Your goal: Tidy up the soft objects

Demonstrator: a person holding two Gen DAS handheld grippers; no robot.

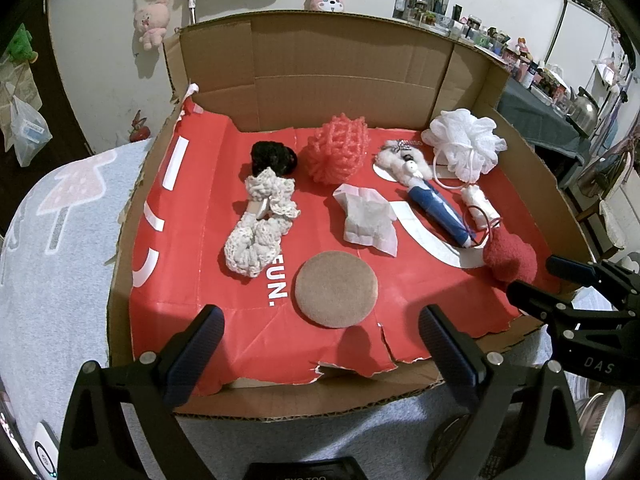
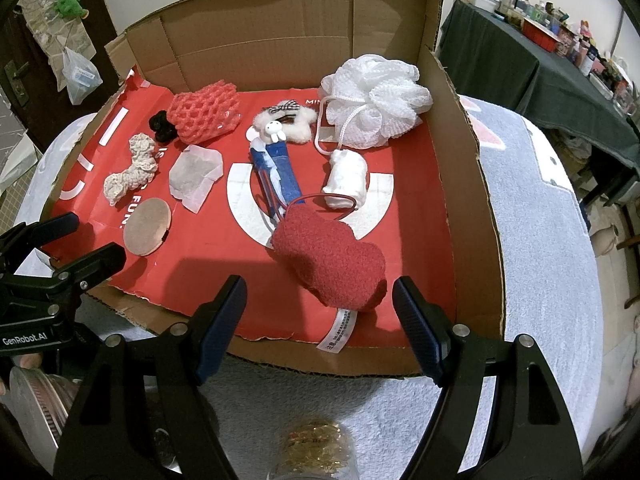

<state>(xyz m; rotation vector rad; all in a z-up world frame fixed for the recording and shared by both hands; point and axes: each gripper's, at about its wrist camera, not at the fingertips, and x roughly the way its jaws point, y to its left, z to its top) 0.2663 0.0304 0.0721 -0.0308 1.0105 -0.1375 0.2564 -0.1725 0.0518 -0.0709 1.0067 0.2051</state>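
Observation:
Soft things lie on red paper in a shallow cardboard tray (image 1: pixel 304 68) (image 2: pixel 472 216). A red plush heart (image 1: pixel 510 258) (image 2: pixel 330 268) lies front right. A round tan pad (image 1: pixel 336 289) (image 2: pixel 147 227) lies front centre. A lace scrunchie (image 1: pixel 256 224) (image 2: pixel 132 174), a tissue packet (image 1: pixel 368 218) (image 2: pixel 194 176), a coral foam net (image 1: pixel 336 154) (image 2: pixel 204 114), a white bath pouf (image 1: pixel 466 144) (image 2: pixel 374 100) and a blue tube (image 1: pixel 438 208) (image 2: pixel 278 172) lie behind. My left gripper (image 1: pixel 320 354) is open and empty before the pad. My right gripper (image 2: pixel 320 320) is open and empty just before the heart.
A black scrunchie (image 1: pixel 272 156) (image 2: pixel 162 126), a small white roll (image 1: pixel 478 202) (image 2: pixel 346 178) and a fluffy white clip (image 1: pixel 404 164) (image 2: pixel 288 122) also lie in the tray. The tray rests on a pale blue towel (image 1: pixel 60 216) (image 2: pixel 540 216). A cluttered dark table (image 2: pixel 520 60) stands far right.

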